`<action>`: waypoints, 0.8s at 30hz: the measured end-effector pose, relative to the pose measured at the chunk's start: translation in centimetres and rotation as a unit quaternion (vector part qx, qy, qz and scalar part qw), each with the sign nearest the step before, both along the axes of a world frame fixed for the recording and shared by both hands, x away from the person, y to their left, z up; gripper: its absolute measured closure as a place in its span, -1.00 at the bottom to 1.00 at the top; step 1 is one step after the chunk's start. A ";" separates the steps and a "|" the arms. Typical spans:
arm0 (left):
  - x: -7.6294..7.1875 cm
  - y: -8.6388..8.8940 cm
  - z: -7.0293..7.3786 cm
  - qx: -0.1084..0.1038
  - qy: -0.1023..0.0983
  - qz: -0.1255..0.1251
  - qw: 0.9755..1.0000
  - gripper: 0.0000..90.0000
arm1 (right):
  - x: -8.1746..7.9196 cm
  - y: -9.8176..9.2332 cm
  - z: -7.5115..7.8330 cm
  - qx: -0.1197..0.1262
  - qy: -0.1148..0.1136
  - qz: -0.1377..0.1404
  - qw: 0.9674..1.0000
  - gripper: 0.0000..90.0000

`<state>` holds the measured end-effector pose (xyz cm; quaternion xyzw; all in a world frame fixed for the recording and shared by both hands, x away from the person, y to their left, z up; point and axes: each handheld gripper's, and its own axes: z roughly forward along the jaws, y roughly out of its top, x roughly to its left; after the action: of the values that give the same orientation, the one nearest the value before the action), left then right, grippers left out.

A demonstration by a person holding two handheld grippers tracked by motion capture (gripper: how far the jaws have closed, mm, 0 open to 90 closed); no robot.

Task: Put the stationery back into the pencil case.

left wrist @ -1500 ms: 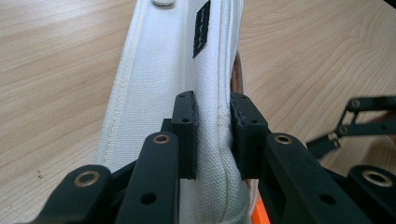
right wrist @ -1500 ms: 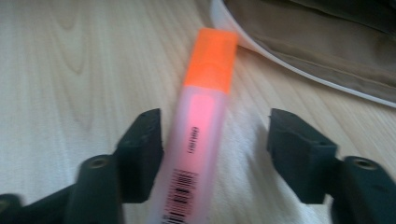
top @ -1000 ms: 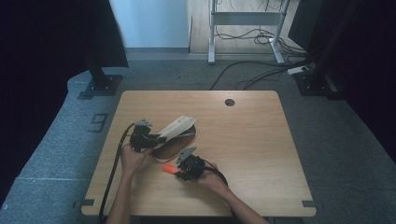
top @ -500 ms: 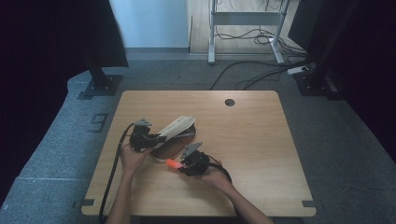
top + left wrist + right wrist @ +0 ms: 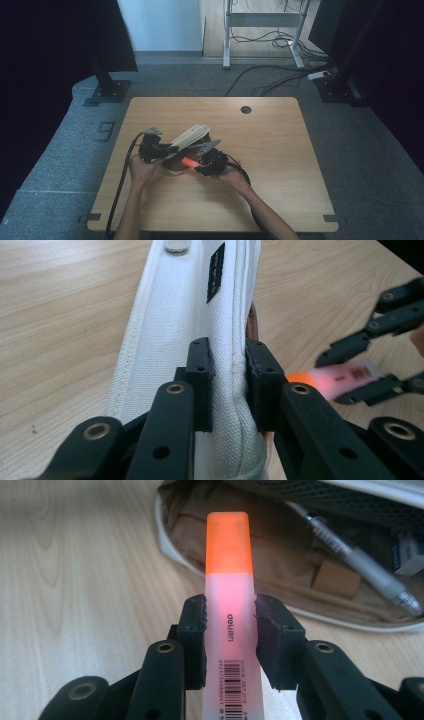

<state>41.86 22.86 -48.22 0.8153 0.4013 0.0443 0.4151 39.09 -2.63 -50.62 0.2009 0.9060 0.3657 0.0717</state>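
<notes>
Two grippers work together: the left gripper (image 5: pixel 227 385) clenches the lid of the white pencil case (image 5: pixel 190 315), holding it open, and the right gripper (image 5: pixel 229 630) grasps an orange highlighter (image 5: pixel 228 580) just before the opening. Next it should probably go inside, beside the pen (image 5: pixel 350 560). The case's far end is cut off.

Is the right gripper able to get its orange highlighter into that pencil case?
Probably yes: the left gripper holds the pencil case lid up, so the opening faces the highlighter in the right gripper.
</notes>
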 end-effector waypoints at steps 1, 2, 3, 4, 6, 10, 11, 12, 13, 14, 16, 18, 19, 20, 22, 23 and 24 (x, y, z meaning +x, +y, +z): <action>0.0 0.0 0.0 -0.001 0.000 0.000 1.000 0.68 | 0.2 0.0 0.0 -0.001 0.001 0.000 1.000 0.44; 0.0 0.0 0.0 -0.001 0.001 0.000 1.000 0.68 | 0.5 0.1 0.0 -0.002 0.001 -0.002 1.000 0.44; 0.0 0.0 0.0 -0.002 0.001 0.000 1.000 0.68 | 0.7 0.2 0.0 -0.003 0.002 -0.003 1.000 0.45; 0.0 0.1 0.0 -0.002 0.001 -0.001 1.000 0.68 | 0.9 0.3 -0.1 -0.006 0.003 -0.004 1.000 0.45; 0.1 0.1 0.0 -0.002 0.002 -0.002 1.000 0.68 | 1.3 0.6 -0.2 -0.009 0.003 -0.003 1.000 0.45; 0.0 0.0 0.0 -0.003 0.003 -0.002 1.000 0.68 | 2.0 1.2 -0.5 -0.010 0.006 -0.004 1.000 0.45; 0.0 0.0 0.0 -0.003 0.003 -0.003 1.000 0.68 | 2.2 1.4 -0.5 -0.009 0.006 -0.004 1.000 0.44; 0.0 0.0 0.0 -0.002 0.003 -0.004 1.000 0.67 | 2.3 1.6 -0.6 -0.011 0.005 -0.002 1.000 0.44; 0.0 0.0 0.0 -0.001 0.001 -0.004 1.000 0.67 | 2.4 1.8 -0.6 -0.010 0.005 -0.002 1.000 0.45; 0.0 0.0 0.0 -0.001 0.001 -0.003 1.000 0.67 | 2.6 2.0 -0.6 -0.012 0.004 -0.002 1.000 0.44; 0.0 0.0 0.0 -0.004 0.003 -0.004 1.000 0.67 | 2.8 2.4 -0.7 -0.015 0.004 -0.002 1.000 0.44; 0.0 0.0 0.0 -0.002 0.002 -0.005 1.000 0.67 | 3.1 2.7 -0.7 -0.013 0.005 0.000 1.000 0.44; 0.0 0.0 0.0 -0.003 0.002 -0.005 1.000 0.67 | 3.3 3.0 -0.7 -0.013 0.005 0.001 1.000 0.44; 0.0 0.0 0.0 -0.003 0.002 -0.005 1.000 0.67 | 3.4 3.2 -0.8 -0.014 0.006 0.001 1.000 0.44; 0.0 0.0 0.0 -0.004 0.002 -0.005 1.000 0.67 | 3.6 3.7 -0.9 -0.017 0.005 0.005 1.000 0.44; 0.0 0.0 0.0 -0.004 0.003 -0.004 1.000 0.67 | 3.6 3.9 -0.9 -0.018 0.005 0.006 1.000 0.44; 0.0 0.0 0.0 -0.004 0.003 -0.004 1.000 0.67 | 3.7 4.3 -1.0 -0.019 0.004 0.008 1.000 0.44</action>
<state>41.86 22.83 -48.23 0.8156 0.3992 0.0386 0.4171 42.83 1.64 -51.66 0.1938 0.9146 0.3483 0.0685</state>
